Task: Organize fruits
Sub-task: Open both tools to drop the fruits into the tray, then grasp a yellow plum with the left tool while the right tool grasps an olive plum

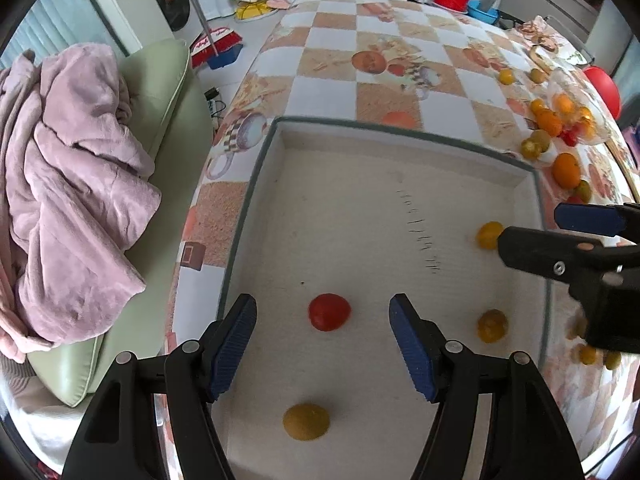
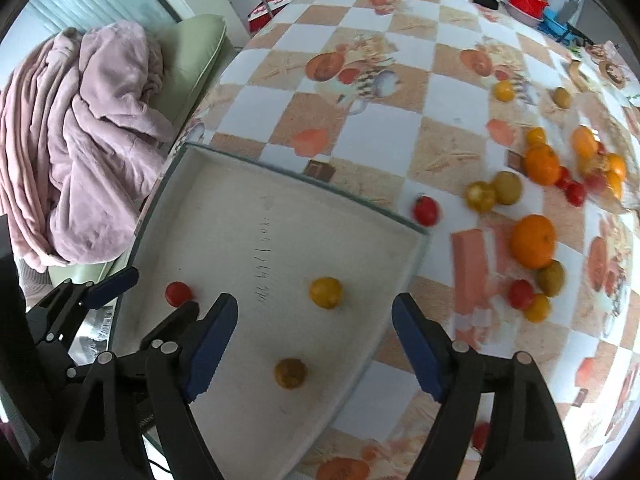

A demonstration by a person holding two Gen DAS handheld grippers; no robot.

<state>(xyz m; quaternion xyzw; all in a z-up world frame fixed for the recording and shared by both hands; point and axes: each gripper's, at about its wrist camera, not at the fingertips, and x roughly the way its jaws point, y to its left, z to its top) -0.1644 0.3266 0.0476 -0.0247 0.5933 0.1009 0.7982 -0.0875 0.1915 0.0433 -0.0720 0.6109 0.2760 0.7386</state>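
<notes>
Fruits in the tray (image 1: 256, 184) number four — one red tomato (image 1: 329, 312), three yellow; I judge most remain on the table (image 2: 380, 132) beside it. Left gripper (image 1: 323, 356) and right gripper (image 2: 314, 344) both gape, empty.

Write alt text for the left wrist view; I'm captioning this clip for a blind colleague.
The open left gripper hangs over a white tray holding a red tomato and three yellow ones, gripping nothing. The right gripper reaches in from the right, open, beside a yellow tomato. More fruit lies on the checked table beyond.
</notes>
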